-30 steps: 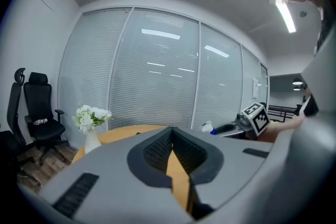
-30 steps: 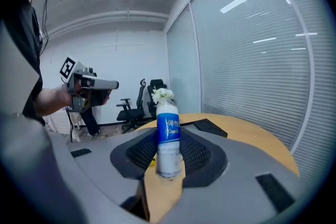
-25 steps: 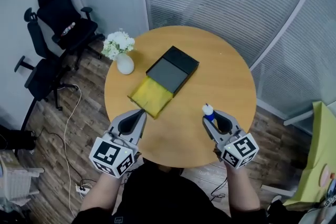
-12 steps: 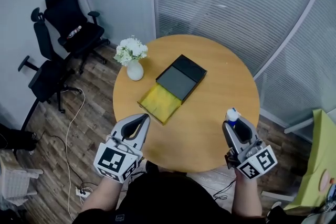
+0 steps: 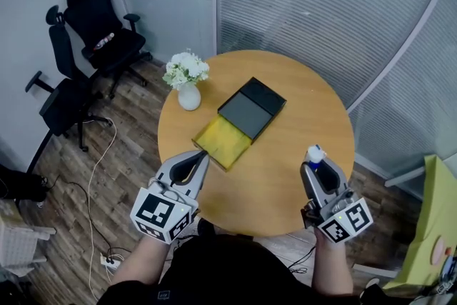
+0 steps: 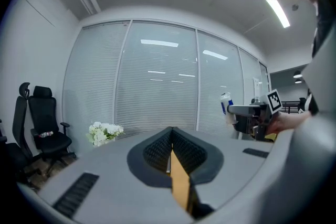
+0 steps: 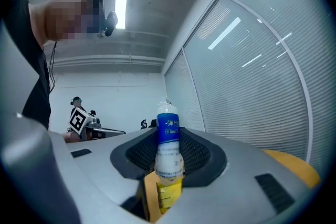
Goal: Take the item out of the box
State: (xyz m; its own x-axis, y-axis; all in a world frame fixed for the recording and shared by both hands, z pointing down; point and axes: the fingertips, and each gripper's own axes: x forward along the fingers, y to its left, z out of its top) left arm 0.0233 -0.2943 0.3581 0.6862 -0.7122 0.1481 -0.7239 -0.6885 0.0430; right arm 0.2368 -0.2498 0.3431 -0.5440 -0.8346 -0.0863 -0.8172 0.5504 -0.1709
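Right gripper (image 5: pixel 318 168) fingers clamped the bottle (image 5: pixel 315 153), right of the box (image 5: pixel 270 95). Left gripper (image 5: pixel 201 156) fingers were together, empty, near box.

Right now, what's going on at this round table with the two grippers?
A person works with a handheld gripper in each hand. The right gripper is clamped on a small blue-labelled bottle and holds it upright near the table's near edge. The left gripper hovers by the box, jaws together with nothing between them. The box's yellow tray is slid out and looks empty. A vase of white flowers stands beside the box.
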